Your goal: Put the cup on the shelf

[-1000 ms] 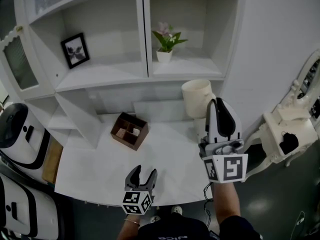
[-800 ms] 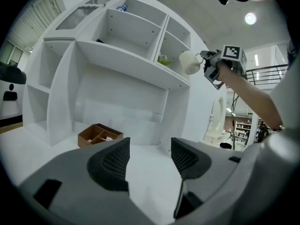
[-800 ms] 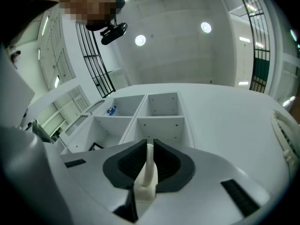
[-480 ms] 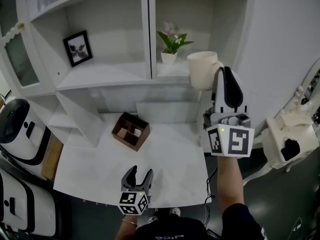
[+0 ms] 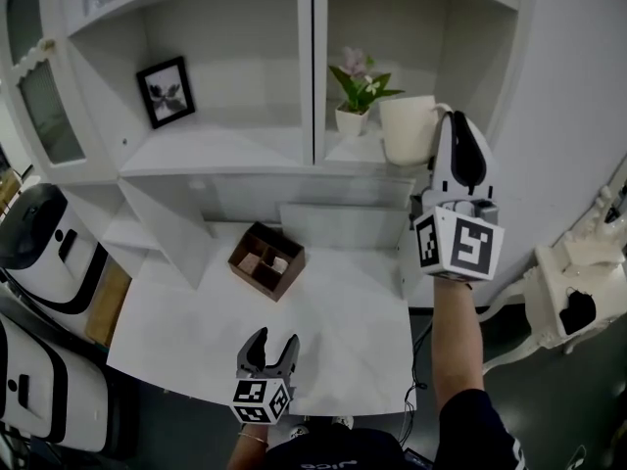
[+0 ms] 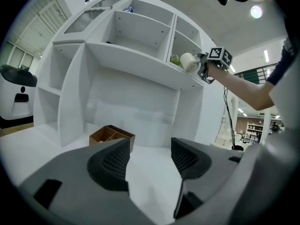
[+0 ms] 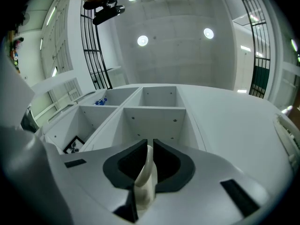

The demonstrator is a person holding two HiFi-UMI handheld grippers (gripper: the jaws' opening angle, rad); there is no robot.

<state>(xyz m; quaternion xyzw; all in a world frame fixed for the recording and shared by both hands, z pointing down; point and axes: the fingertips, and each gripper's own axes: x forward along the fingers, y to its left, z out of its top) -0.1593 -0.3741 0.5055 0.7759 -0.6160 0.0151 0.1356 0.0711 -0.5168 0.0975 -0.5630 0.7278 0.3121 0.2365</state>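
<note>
A cream cup (image 5: 407,128) hangs at the front of the right shelf compartment (image 5: 367,150), level with its floor and right of a potted plant (image 5: 359,94). My right gripper (image 5: 447,125) is shut on the cup's handle (image 7: 146,175), which shows pinched between the black pads in the right gripper view. The left gripper view catches the cup (image 6: 189,62) from below against the shelf's edge. My left gripper (image 5: 271,346) stands open and holds nothing, low over the white table (image 5: 196,331) near its front edge.
A brown wooden organiser box (image 5: 266,259) sits on the table under the shelf. A framed picture (image 5: 166,91) leans in the left compartment. A white shelf divider (image 5: 318,57) separates the two compartments. White-and-black machines (image 5: 44,253) stand at the left; a white ornate piece of furniture (image 5: 573,302) stands at the right.
My right gripper has risen with the cup from just above the table to the level of the right shelf compartment, beside the plant. The left gripper has stayed low and open.
</note>
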